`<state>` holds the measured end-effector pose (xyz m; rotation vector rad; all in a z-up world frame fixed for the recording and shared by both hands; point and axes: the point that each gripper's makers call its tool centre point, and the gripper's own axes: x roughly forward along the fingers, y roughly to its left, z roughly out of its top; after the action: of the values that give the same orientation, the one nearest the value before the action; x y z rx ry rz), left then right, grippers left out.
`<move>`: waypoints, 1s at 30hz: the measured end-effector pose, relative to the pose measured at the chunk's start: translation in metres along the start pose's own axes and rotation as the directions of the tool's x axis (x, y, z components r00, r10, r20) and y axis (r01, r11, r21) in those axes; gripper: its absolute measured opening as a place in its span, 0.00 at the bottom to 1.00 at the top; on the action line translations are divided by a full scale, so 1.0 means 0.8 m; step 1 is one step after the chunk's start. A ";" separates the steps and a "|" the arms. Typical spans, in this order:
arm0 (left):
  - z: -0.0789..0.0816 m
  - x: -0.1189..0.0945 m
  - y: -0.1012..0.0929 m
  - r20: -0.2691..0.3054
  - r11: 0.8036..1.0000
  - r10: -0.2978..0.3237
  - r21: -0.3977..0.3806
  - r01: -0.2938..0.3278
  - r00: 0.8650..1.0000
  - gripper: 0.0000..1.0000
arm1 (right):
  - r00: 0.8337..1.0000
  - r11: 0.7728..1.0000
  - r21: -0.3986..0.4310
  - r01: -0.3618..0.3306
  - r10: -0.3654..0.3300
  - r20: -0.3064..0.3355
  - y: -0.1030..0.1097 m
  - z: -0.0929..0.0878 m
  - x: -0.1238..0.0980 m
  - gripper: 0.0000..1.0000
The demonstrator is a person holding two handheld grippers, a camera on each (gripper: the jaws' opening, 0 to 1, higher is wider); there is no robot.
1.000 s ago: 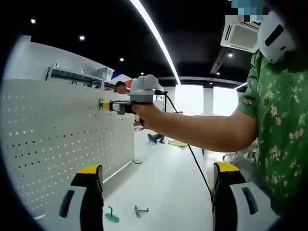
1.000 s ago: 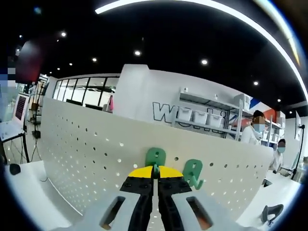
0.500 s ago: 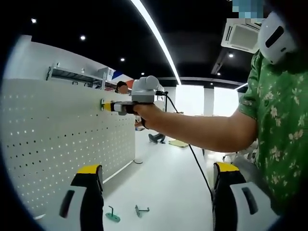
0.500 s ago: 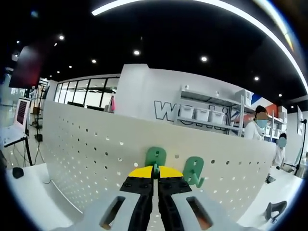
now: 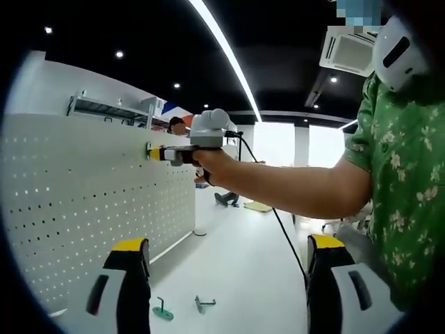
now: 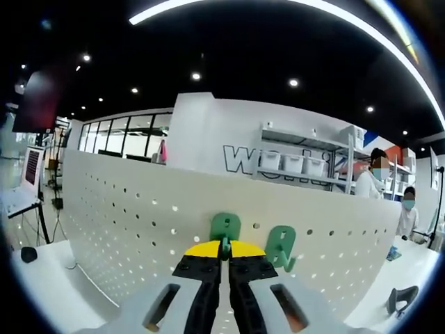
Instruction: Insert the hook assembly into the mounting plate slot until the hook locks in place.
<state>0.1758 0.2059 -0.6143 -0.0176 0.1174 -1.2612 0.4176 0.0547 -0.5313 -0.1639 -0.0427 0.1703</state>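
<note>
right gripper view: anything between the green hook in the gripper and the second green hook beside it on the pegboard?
Nothing: bare white perforated pegboard separates the held green hook from the second green hook, seen in the right gripper view above the right gripper.

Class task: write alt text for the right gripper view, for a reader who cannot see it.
The right gripper, its yellow-tipped black jaws shut on a green plastic hook, holds it against a white perforated pegboard panel. A second green hook sits on the board just to the right.
</note>
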 end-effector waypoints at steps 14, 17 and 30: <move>-0.001 0.000 -0.003 -0.006 1.000 -0.005 0.002 0.005 1.000 0.94 | 0.996 0.996 0.002 0.089 -0.089 0.013 0.000 0.009 -0.003 0.01; 0.000 -0.001 -0.004 -0.001 1.000 -0.006 0.004 0.006 1.000 0.93 | 0.994 0.994 -0.012 0.106 -0.106 0.002 0.002 0.009 -0.001 0.01; 0.000 -0.005 -0.002 0.000 1.000 -0.007 0.002 0.007 1.000 0.92 | 0.991 0.989 -0.104 0.107 -0.114 -0.066 -0.003 0.004 0.005 0.01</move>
<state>0.1726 0.2095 -0.6140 -0.0163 0.1163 -1.2685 0.4221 0.0537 -0.5273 -0.2675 0.0109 0.0512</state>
